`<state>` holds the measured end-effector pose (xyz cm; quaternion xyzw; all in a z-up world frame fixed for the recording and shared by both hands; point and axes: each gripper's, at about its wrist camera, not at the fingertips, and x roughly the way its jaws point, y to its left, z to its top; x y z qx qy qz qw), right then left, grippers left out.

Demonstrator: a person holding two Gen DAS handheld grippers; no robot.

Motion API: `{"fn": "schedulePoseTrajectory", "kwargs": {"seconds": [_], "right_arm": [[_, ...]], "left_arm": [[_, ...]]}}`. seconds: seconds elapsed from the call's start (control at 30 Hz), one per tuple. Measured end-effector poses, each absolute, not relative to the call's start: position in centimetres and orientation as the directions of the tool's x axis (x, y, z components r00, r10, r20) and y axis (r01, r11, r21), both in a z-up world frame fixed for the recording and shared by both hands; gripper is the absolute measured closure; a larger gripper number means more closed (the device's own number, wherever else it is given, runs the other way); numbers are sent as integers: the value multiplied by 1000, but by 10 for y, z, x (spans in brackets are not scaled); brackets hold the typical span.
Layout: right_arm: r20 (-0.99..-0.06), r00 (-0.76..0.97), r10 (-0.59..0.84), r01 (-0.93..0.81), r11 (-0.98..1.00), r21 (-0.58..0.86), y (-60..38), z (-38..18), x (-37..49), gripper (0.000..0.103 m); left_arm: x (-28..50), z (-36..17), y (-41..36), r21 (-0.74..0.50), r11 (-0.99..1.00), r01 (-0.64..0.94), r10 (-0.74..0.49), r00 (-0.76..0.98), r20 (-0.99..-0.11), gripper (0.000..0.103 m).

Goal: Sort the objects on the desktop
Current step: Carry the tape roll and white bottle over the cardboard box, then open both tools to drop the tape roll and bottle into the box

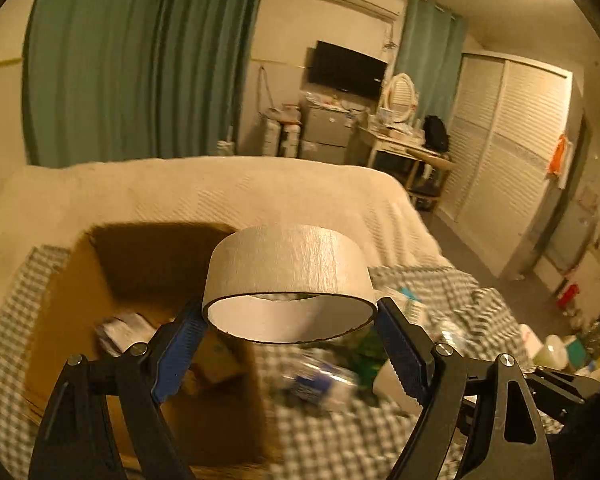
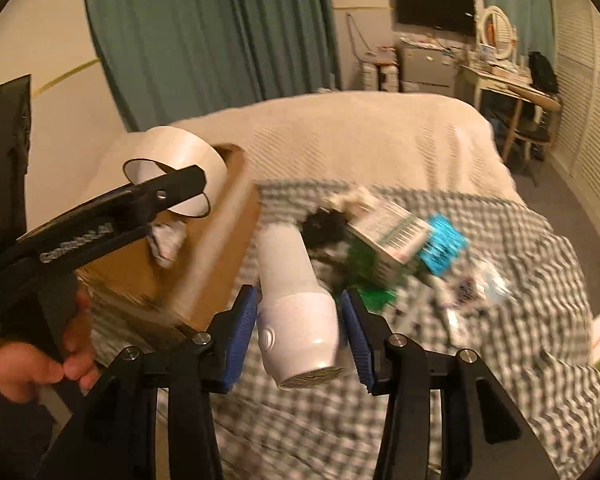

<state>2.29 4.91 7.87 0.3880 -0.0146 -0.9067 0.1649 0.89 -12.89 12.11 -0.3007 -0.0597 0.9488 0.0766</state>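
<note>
My left gripper (image 1: 290,312) is shut on a roll of pale masking tape (image 1: 288,268) and holds it in the air at the right edge of an open cardboard box (image 1: 72,320). The roll also shows in the right wrist view (image 2: 180,156), above the box (image 2: 220,256). My right gripper (image 2: 300,308) is around a white hair dryer (image 2: 296,292). Its blue pads (image 2: 242,340) touch the dryer's sides, and the dryer is lifted above the checked cloth (image 2: 500,360). The box holds crumpled paper (image 2: 166,240) and small items.
A pile of loose items lies on the checked cloth: a printed carton (image 2: 392,236), a blue packet (image 2: 444,248), something green (image 2: 372,280) and small tubes. The cloth lies on a bed with a cream cover (image 2: 360,132). Bottles stand on the floor at the right (image 1: 556,352).
</note>
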Motion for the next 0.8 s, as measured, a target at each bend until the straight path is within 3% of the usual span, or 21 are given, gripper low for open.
{"fn": "schedulePoseTrajectory", "kwargs": {"seconds": [0.23, 0.27, 0.33, 0.43, 0.6, 0.67, 0.8], "right_arm": [[-707, -588, -393, 329, -915, 234, -24, 86, -4, 66], [-709, -583, -398, 332, -912, 240, -32, 86, -8, 78], [-705, -570, -422, 331, -903, 273, -39, 82, -16, 85], [-709, -538, -456, 315, -889, 333, -42, 75, -29, 85], [-712, -546, -441, 350, -893, 284, -47, 74, -27, 84], [-727, -543, -421, 344, -901, 264, -39, 69, -27, 77], [-748, -559, -358, 315, -926, 208, -11, 58, -25, 71]], "left_arm": [[-5, 114, -194, -118, -993, 5, 66, -807, -587, 17], [-5, 111, -201, -125, -992, 12, 65, -804, -591, 17], [-9, 101, -216, -128, -991, 35, 50, -795, -604, 17], [-14, 84, -228, -138, -989, 60, 43, -769, -638, 17], [-22, 55, -231, -153, -986, 62, 64, -712, -699, 15], [-22, 47, -229, -120, -989, 85, 27, -694, -719, 5], [-19, 45, -224, -104, -987, 126, -9, -680, -734, 3]]}}
